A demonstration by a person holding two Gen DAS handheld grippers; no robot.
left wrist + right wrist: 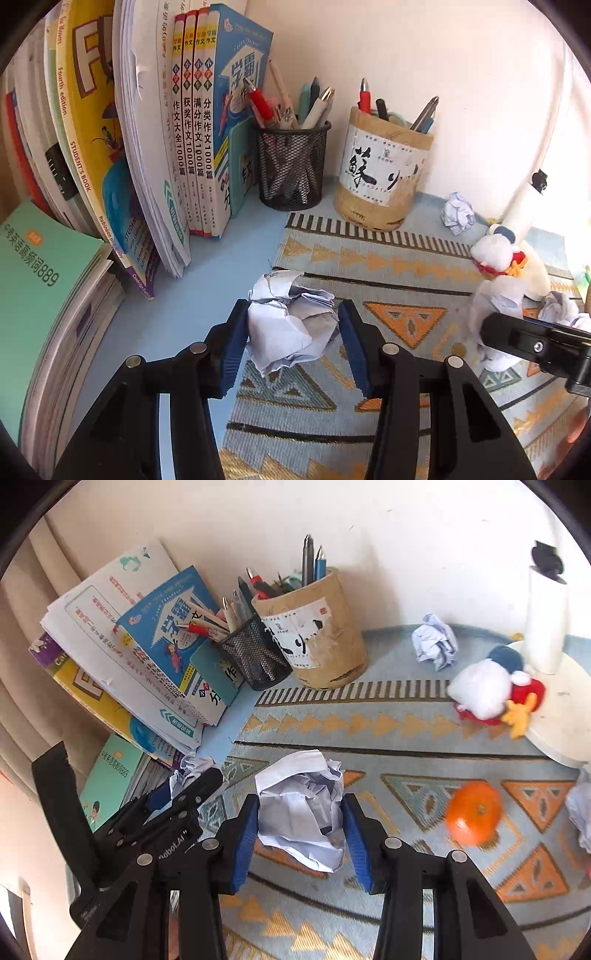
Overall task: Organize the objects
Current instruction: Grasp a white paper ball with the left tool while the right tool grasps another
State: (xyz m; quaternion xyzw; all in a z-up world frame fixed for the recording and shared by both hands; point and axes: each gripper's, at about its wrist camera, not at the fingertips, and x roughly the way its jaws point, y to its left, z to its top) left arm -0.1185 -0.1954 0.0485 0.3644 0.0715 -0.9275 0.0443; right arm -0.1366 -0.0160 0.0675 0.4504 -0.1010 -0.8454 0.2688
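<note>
My left gripper (pixel 293 314) is shut on a crumpled white paper ball (pixel 291 325), its blue pads pressing both sides, over the patterned mat (pixel 369 258). My right gripper (pixel 300 806) is shut on a second crumpled paper ball (pixel 303 808). The left gripper (pixel 184 790) with its ball shows at the left of the right wrist view. The right gripper's black body (pixel 535 347) shows at the right of the left wrist view. Another paper ball (pixel 458 212) lies near the wall, also in the right wrist view (pixel 436 642).
A row of books (pixel 192 129) leans at the left, with a black mesh pen cup (pixel 291 166) and a beige pen holder (pixel 384 170) beside them. A plush duck (pixel 491 690), an orange (pixel 474 812) and a white lamp base (pixel 554 720) sit to the right.
</note>
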